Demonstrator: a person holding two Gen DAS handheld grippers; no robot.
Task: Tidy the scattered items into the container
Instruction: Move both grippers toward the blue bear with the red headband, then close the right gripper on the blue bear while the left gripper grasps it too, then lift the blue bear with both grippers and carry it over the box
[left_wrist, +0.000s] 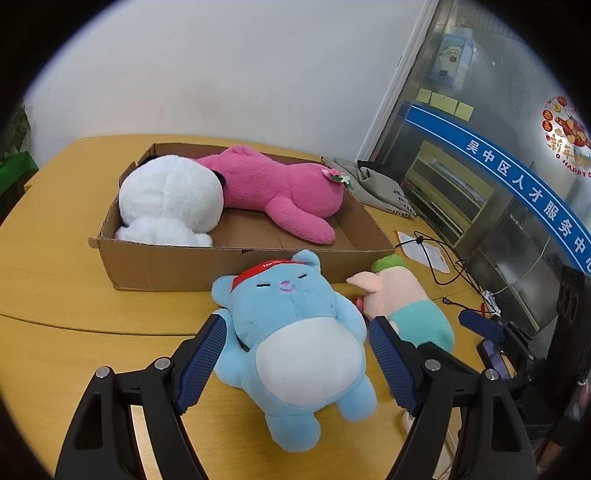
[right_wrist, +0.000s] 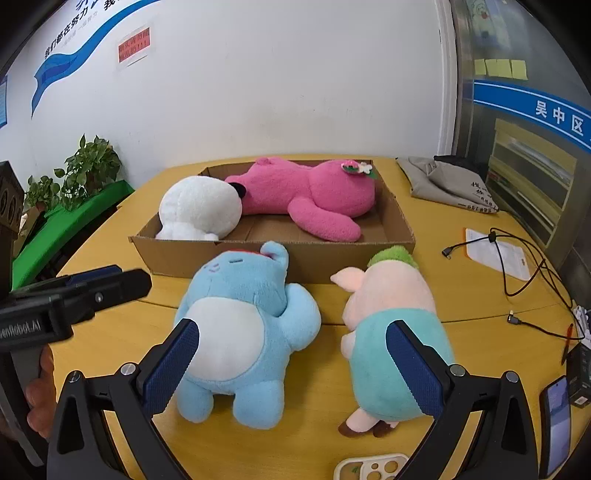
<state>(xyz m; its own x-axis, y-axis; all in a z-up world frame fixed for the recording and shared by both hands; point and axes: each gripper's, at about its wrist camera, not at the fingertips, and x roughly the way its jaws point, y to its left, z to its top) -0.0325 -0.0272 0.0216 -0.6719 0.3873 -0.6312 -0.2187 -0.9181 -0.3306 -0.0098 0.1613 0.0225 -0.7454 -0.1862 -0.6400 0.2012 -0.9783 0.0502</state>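
Observation:
A shallow cardboard box (left_wrist: 177, 264) (right_wrist: 332, 254) sits on the yellow table and holds a white plush (left_wrist: 170, 201) (right_wrist: 199, 210) and a pink plush (left_wrist: 284, 188) (right_wrist: 310, 190). A blue plush bear (left_wrist: 295, 339) (right_wrist: 240, 325) with a red headband lies on its back in front of the box. A pink pig plush in a teal shirt (left_wrist: 410, 306) (right_wrist: 391, 332) lies right of it. My left gripper (left_wrist: 295, 328) is open, its fingers on either side of the blue bear. My right gripper (right_wrist: 291, 339) is open and empty above the gap between both plushes.
A grey folded cloth (right_wrist: 443, 181) lies at the back right. Black cables (right_wrist: 517, 266) and a paper card (right_wrist: 495, 251) lie on the right. A phone (right_wrist: 556, 413), a phone case (right_wrist: 373, 469) and a potted plant (right_wrist: 88, 166) are around the table edges.

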